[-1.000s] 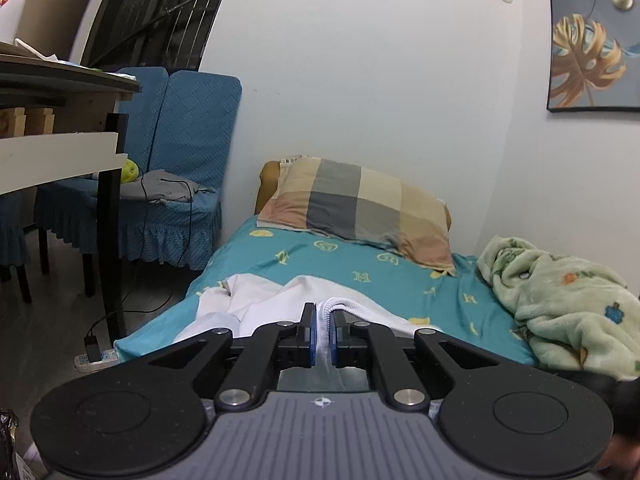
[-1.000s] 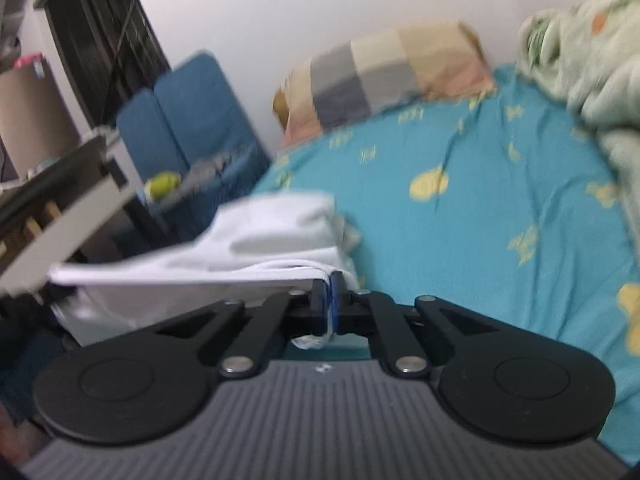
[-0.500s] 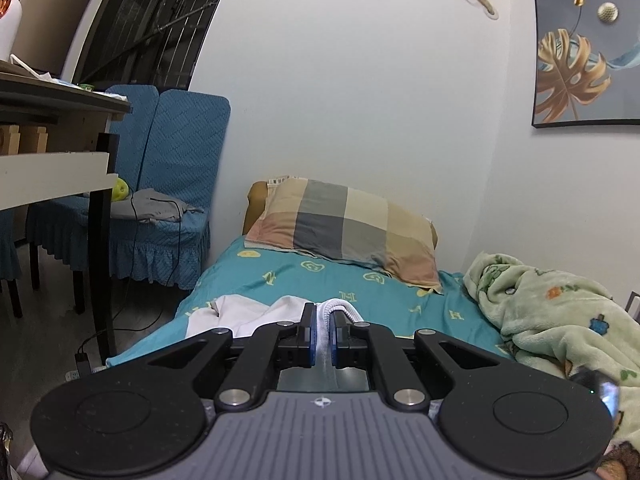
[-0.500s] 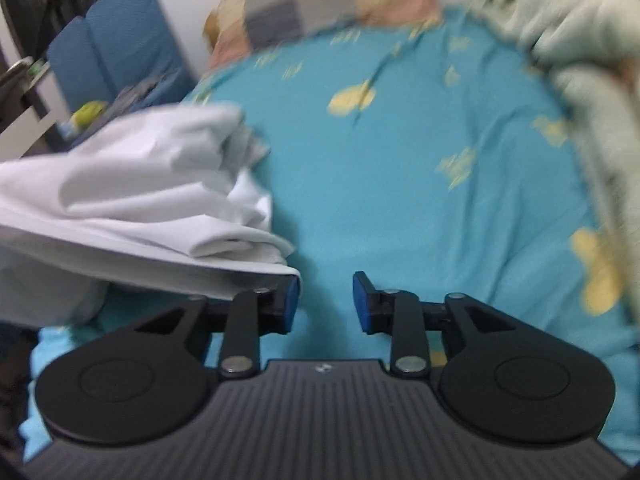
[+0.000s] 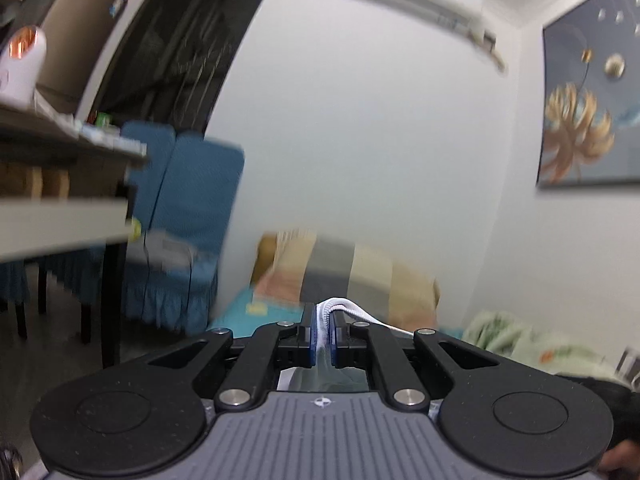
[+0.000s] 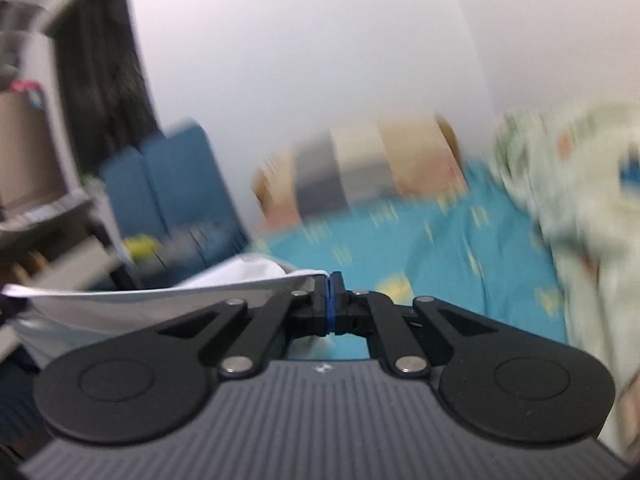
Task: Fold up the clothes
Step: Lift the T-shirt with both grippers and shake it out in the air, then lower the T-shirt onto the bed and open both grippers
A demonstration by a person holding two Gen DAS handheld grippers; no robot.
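So the bed (image 6: pixel 460 248) with the teal sheet takes up most of the right wrist view, checked pillow (image 6: pixel 360 168) at the far end and a pale green blanket (image 6: pixel 568 200) bunched along the right side. Everything's pretty motion-blurred.

The thing being folded is a white garment (image 6: pixel 160 292). It looks thin and light, totally floppy, probably a cotton tee or similar. Stuff like that sags wherever it isn't supported and won't hold a shape, so I'd guess you want to pinch it at a hemmed or ribbed edge or a corner, where the cloth is doubled and less likely to slip out. Grabbing mid-panel would likely just bunch it up.

In the right view the garment hangs off to the left of the right gripper (image 6: pixel 329 300), stretched in a shallow sling above the bed, with its near edge running right up to the fingertips. Those jaws have just snapped closed and look fully together now. Whether they actually caught the thin edge I can't tell for sure, the cloth at least touches the left finger.

The left gripper (image 5: pixel 323 328) is nearly closed on a thick white ribbed edge (image 5: pixel 340 306) that pokes up between the blue pads (image 5: pixel 307 334), so that one clearly has a hold.
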